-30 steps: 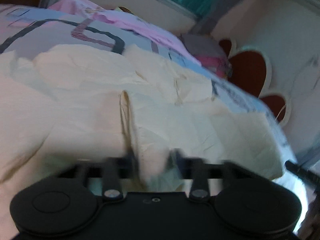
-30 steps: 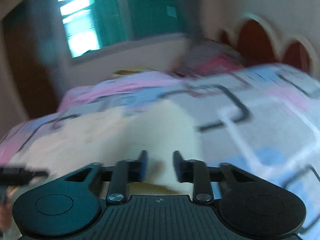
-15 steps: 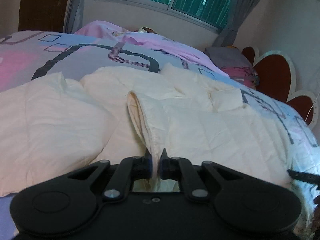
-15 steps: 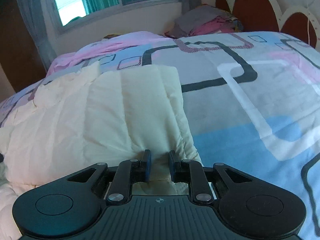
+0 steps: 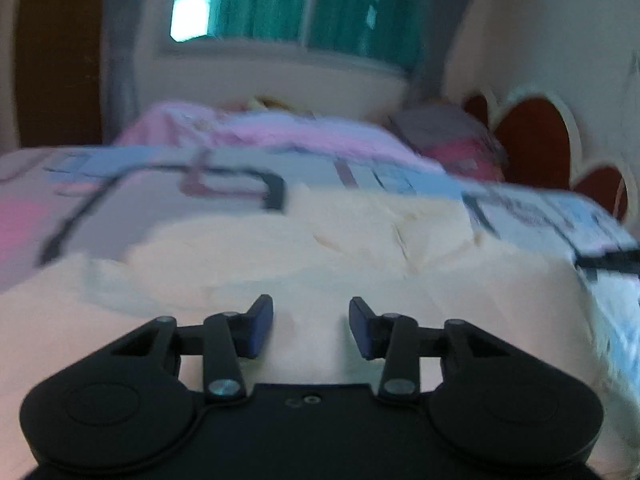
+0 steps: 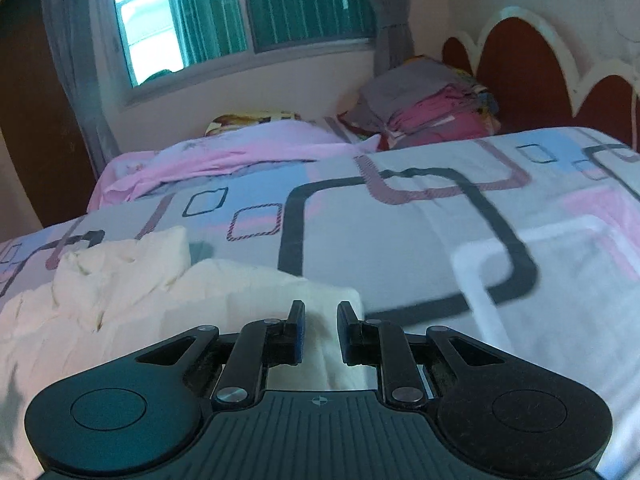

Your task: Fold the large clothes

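Note:
A large cream quilted garment (image 5: 320, 256) lies spread on the bed. In the blurred left wrist view my left gripper (image 5: 311, 326) is open just above its near part, with nothing between the fingers. In the right wrist view the same cream garment (image 6: 160, 300) lies at lower left with a folded corner by the fingers. My right gripper (image 6: 320, 330) is open, with the corner of the garment lying between and under its fingers.
The bed sheet (image 6: 420, 240) has grey, pink and blue squares. A pink blanket (image 6: 224, 156) lies at the far edge under the window. A pile of folded clothes (image 6: 432, 112) sits by the red scalloped headboard (image 6: 532, 80) at right.
Both grippers have opened and let go of the cream garment. The raised fold that the left gripper pinched now lies flat. The left view has risen and blurred.

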